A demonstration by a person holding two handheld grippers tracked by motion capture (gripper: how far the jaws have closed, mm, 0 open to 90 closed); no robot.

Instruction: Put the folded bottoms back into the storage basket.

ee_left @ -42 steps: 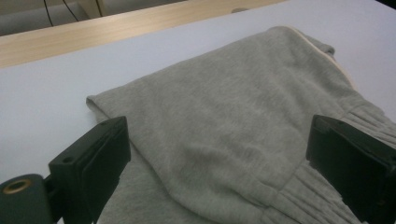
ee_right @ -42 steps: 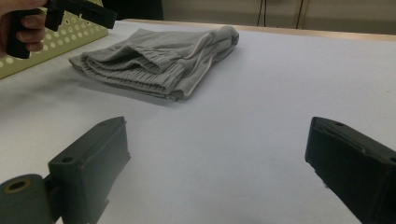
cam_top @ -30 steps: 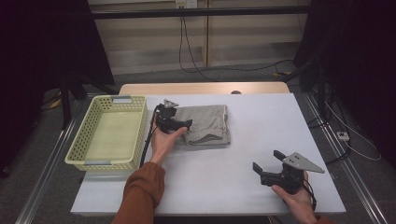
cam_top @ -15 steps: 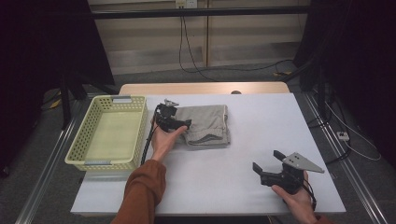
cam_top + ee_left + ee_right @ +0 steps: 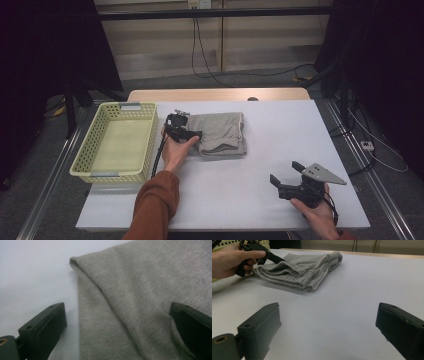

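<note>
Table: a white rectangular tabletop with a pale wooden strip along its far edge, bearing everything below.
Basket: a pale yellow-green plastic lattice basket, rectangular, standing on the left part of the table, nothing visible inside it.
Garment: a folded grey knit garment with a ribbed band lying flat near the middle of the table toward its far side, just right of the basket; in the right gripper view its layered ribbed edges face the camera.
Left hand: the left hand in a rust-orange sleeve, reaching in from the bottom between basket and garment.
Left gripper: the black left gripper at the garment's left edge, jaws spread wide; in the left gripper view one jaw sits over bare table and the other over the grey cloth, with the fabric edge between them and nothing pinched.
Right hand: the right hand at the near right part of the table.
Right gripper: the black right gripper with a grey three-cornered plate, well apart from the garment, jaws wide apart over bare tabletop and holding nothing.
</note>
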